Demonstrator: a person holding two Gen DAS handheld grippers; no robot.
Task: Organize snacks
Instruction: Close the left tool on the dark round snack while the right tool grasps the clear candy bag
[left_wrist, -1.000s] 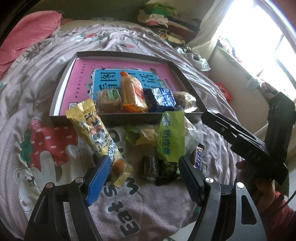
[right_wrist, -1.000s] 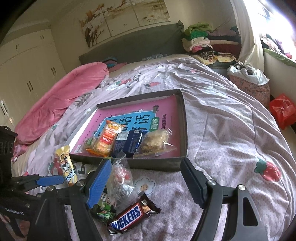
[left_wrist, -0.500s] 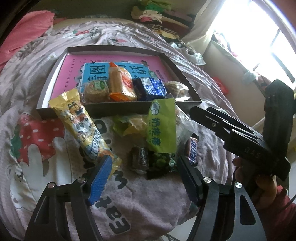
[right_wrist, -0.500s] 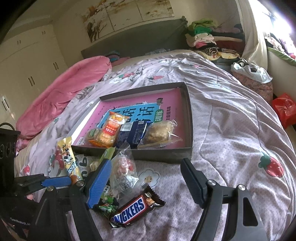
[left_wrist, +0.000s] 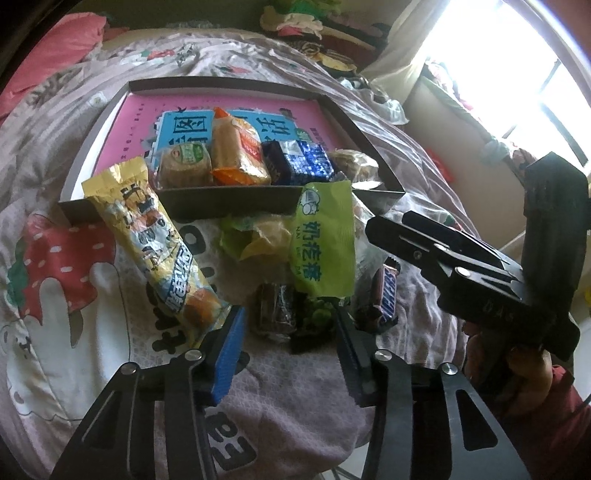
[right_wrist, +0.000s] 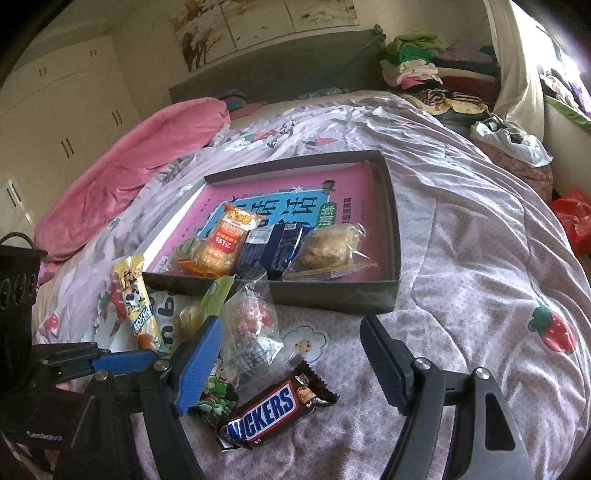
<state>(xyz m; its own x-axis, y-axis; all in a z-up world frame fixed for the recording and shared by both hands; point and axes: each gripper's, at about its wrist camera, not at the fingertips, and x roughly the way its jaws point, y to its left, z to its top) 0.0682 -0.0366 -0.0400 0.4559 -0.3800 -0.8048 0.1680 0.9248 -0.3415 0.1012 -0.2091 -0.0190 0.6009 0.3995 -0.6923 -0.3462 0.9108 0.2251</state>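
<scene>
Left gripper (left_wrist: 288, 341) fingers just narrowed — dark wrapped snack (left_wrist: 275, 314) between, ungripped.

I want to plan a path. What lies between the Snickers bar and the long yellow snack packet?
In the left wrist view: a small dark wrapped snack and a green packet.

— How many snacks lie in the tray (right_wrist: 391, 291)?
— Four wrapped snacks.
— And loose on the bedspread (right_wrist: 480, 258)?
— At least six packets, one a Snickers bar (right_wrist: 275, 415); the heap hides any more.
</scene>
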